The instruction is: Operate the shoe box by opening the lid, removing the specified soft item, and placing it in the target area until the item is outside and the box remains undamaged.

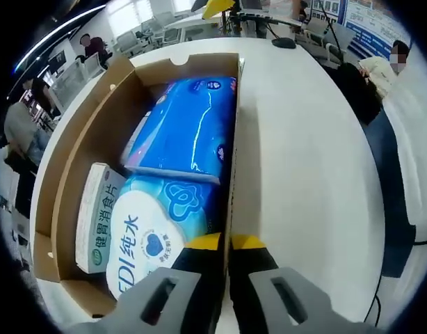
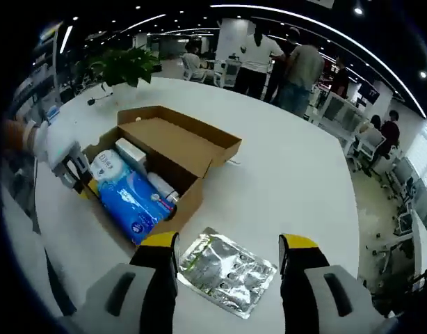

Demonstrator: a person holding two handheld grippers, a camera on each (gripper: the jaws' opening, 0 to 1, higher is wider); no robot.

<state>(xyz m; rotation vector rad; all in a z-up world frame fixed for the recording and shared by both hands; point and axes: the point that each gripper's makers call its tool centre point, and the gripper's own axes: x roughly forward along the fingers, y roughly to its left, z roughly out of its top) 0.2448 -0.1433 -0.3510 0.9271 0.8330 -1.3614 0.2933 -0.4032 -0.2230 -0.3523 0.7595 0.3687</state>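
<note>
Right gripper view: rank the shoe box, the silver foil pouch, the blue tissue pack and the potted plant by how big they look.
1. shoe box, open on the table.
2. silver foil pouch, though nearest the camera.
3. blue tissue pack.
Unranked: potted plant; it looks similar to the pack and stands much farther off.

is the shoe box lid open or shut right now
Open. In the right gripper view the shoe box has its lid swung back, exposing the blue soft packs inside; the left tongs grip its wall.
</note>
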